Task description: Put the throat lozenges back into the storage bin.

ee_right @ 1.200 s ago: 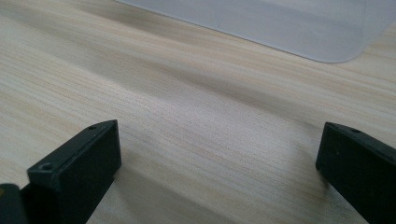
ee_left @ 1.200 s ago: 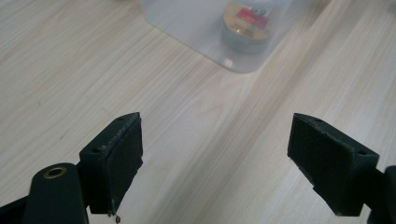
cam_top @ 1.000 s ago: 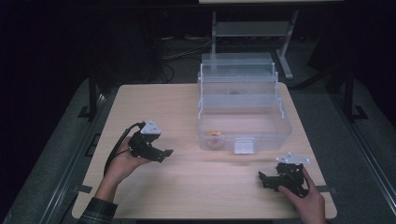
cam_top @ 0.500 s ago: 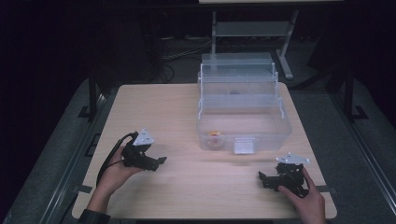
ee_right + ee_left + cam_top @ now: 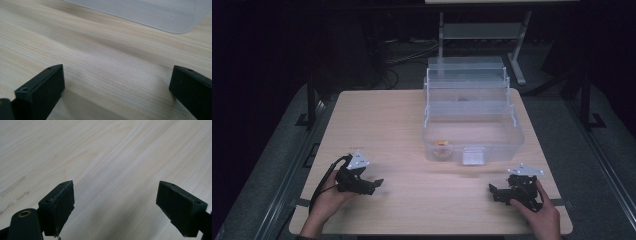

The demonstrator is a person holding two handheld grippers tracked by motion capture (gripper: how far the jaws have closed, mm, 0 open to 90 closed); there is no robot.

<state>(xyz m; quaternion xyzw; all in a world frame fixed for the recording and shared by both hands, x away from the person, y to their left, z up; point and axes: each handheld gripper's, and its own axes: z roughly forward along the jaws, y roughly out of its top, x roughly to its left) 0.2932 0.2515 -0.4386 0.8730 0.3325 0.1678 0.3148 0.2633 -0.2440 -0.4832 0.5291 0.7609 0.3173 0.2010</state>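
My left gripper (image 5: 376,184) rests low over the wooden table (image 5: 377,120) near its front left, held by a hand, with its tips pointing right. In the left gripper view that gripper (image 5: 115,203) is open, with bare wood between the pads. My right gripper (image 5: 493,191) sits at the front right in the other hand, tips pointing left. In the right gripper view it (image 5: 117,87) is open over bare wood too. A clear plastic box (image 5: 512,131) with stepped open tiers stands at the table's back right. A small orange object (image 5: 442,144) lies inside it.
The box's front wall carries a white latch or label (image 5: 473,156). Its rounded bottom corner (image 5: 160,15) lies just beyond the right gripper. A metal stand (image 5: 482,30) stands behind the table. Dark floor surrounds the table edges.
My left gripper has moved toward the table's front edge and a little left, ending lower over the wood. The right gripper has stayed put.
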